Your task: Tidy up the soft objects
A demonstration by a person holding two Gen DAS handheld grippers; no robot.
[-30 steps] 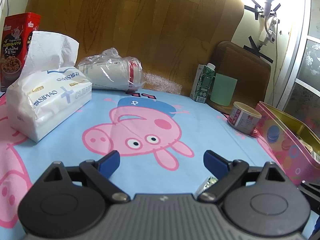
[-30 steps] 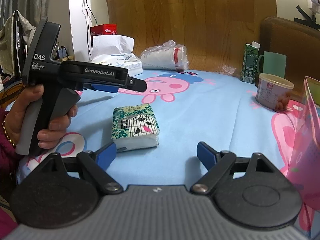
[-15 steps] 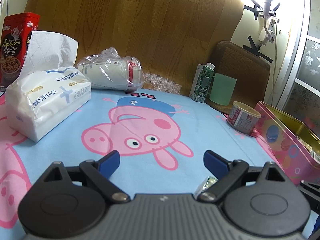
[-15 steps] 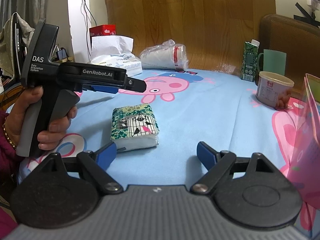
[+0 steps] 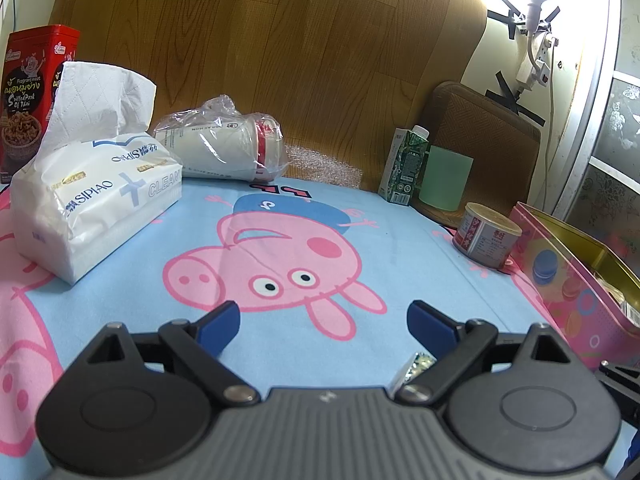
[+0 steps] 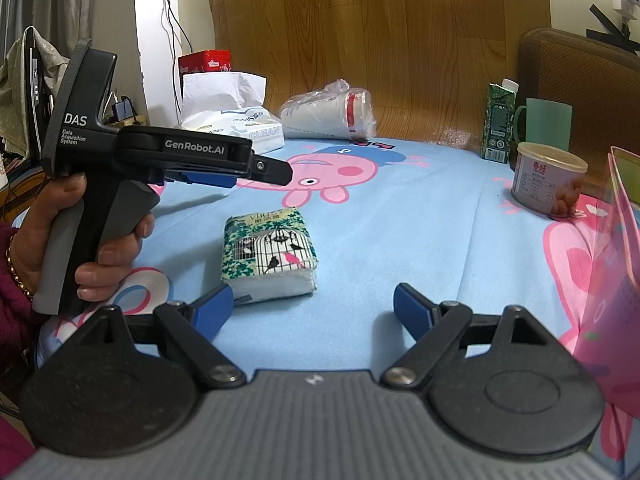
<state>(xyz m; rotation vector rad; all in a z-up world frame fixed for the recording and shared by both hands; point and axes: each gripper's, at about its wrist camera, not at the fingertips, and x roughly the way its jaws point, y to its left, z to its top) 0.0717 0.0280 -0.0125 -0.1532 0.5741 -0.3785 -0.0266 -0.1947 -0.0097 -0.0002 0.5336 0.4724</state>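
A small tissue pack (image 6: 268, 254) with a birdcage print lies on the blue cartoon-pig cloth, just ahead of my right gripper (image 6: 314, 312), nearer its left finger. The right gripper is open and empty. My left gripper (image 5: 323, 326) is open and empty above the cloth; in the right wrist view it shows from the side at left (image 6: 224, 170), held by a hand. A corner of the small pack (image 5: 414, 364) peeks out under its right finger. A large white tissue pack (image 5: 92, 196) lies at far left, also in the right wrist view (image 6: 232, 120).
A bagged stack of paper cups (image 5: 224, 148) lies at the back. A red tin (image 5: 28, 92) stands far left. A green carton (image 5: 406, 168), green mug (image 5: 446, 178) and small can (image 5: 486, 236) stand at right. An open pink tin box (image 5: 576, 276) is at the right edge.
Almost nothing. The left wrist view has shifted very slightly; both grippers stay open and the tissue packs have not moved.
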